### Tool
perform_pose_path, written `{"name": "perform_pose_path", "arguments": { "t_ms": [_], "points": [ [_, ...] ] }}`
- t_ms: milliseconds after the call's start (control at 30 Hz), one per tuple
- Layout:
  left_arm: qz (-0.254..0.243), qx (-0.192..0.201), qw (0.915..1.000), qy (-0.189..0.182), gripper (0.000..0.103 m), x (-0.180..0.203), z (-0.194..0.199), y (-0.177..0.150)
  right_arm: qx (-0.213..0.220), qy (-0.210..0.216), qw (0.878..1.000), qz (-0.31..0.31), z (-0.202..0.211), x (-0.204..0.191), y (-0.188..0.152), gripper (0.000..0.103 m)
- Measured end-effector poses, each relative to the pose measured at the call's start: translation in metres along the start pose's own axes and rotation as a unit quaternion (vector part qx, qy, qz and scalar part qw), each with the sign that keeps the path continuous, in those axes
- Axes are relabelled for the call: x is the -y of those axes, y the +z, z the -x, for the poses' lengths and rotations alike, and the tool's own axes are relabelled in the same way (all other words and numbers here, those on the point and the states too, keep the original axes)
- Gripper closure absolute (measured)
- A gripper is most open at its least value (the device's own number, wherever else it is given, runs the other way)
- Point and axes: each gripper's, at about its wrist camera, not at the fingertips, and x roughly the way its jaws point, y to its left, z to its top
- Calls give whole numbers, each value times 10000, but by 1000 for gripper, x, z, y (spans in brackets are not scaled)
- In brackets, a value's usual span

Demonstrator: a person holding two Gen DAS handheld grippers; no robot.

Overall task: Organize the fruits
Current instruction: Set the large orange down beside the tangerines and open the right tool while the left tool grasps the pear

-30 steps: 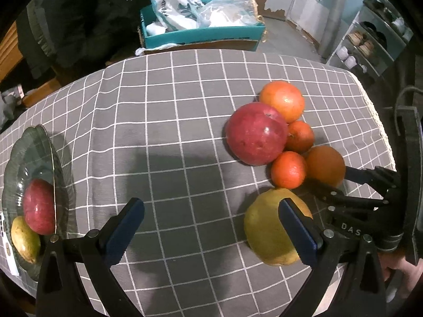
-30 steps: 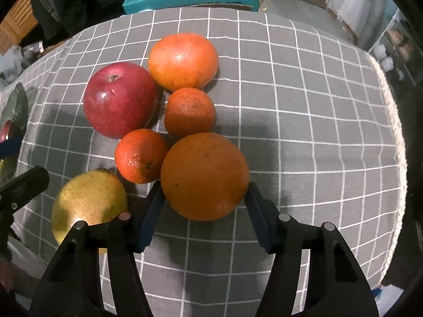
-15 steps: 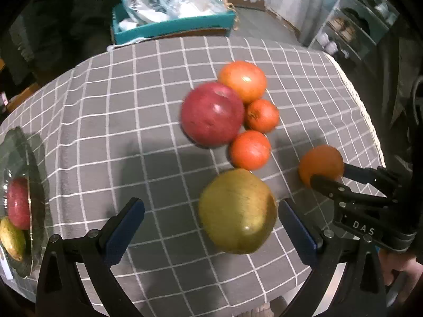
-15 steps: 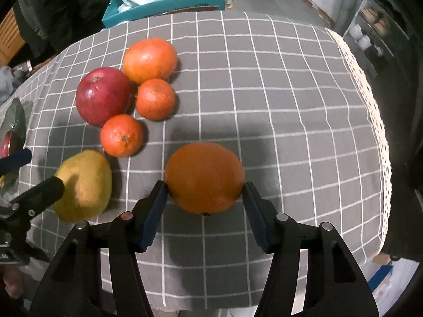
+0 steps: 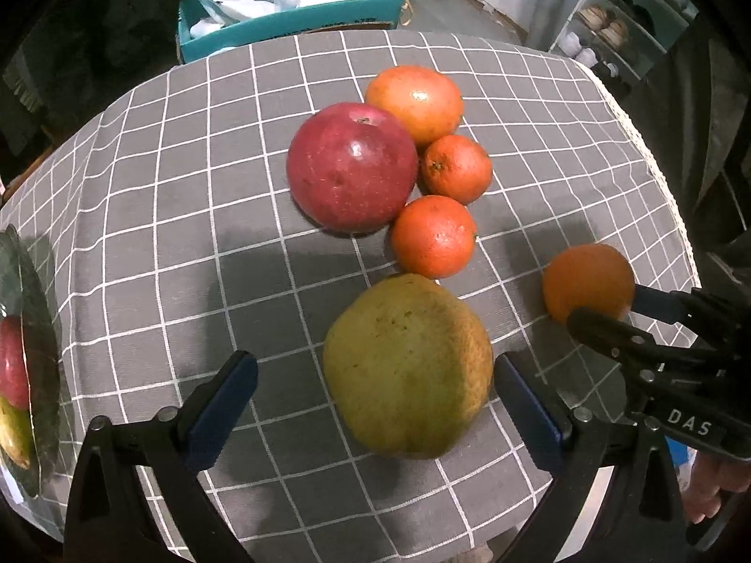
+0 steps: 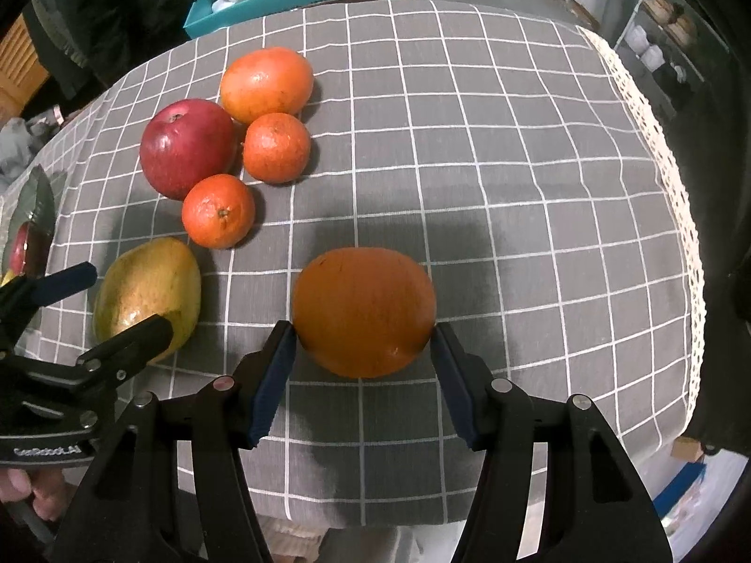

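Note:
A yellow-green mango [image 5: 408, 366] lies on the grey checked tablecloth [image 5: 187, 187] between the fingers of my left gripper [image 5: 374, 366]. Its jaws are closing; the right pad is close to the skin and the left pad stands well apart. My right gripper [image 6: 364, 330] is shut on a large orange [image 6: 364, 312], both pads pressing its sides, to the right of the other fruit. Behind the mango sit a red apple [image 5: 352, 173], a big orange [image 5: 415, 101] and two tangerines [image 5: 457, 169] [image 5: 434, 237]. A glass plate [image 5: 23, 272] at far left holds a red and a yellowish fruit.
A teal box [image 5: 291, 23] with plastic bags stands beyond the table's far edge. The lace-trimmed right table edge [image 6: 657, 140] drops off toward shelves [image 5: 610, 23]. A person's hand [image 5: 713, 483] holds the right gripper's handle.
The left gripper shifted right, so the mango now sits between its fingers. The right gripper carried the orange out of the cluster, to the right and toward the near edge.

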Motion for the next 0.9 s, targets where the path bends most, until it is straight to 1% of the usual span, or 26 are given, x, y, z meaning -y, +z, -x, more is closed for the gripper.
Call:
{"name": "perform_pose_path", "arguments": {
  "t_ms": [67, 167, 267, 433, 600, 667, 700, 733, 900],
  "points": [
    [-18, -57, 10000, -71, 12, 2, -3, 0, -7, 95, 9999, -94, 1, 5, -2, 43],
    [-55, -169, 9997, -157, 20, 5, -10, -1, -67, 218, 9995, -216, -1, 10, -3, 43],
    [-84, -201, 9994, -260, 27, 7, -14, -2, -114, 226, 9994, -242, -5, 14, -3, 43],
    [-134, -160, 9995, -233, 28, 8, -13, -3, -147, 287, 9992, -235, -12, 14, 2, 43],
    [-72, -80, 9999, -38, 28, 1, -9, -3, -171, 298, 9992, -194, -18, 9, 12, 43],
    [82, -24, 9999, -58, 28, -8, -5, -1, -129, 297, 9993, -160, -19, 8, 17, 36],
    [131, -4, 9999, -66, 28, -11, -4, 0, -94, 270, 9995, -141, -20, 7, 19, 30],
    [193, 33, 9998, -60, 28, -14, -2, 2, -60, 239, 9996, -122, -21, 6, 22, 27],
    [407, 173, 9990, 6, 28, -32, 5, 8, 21, 180, 9998, -47, -23, 4, 41, 26]
  ]
}}
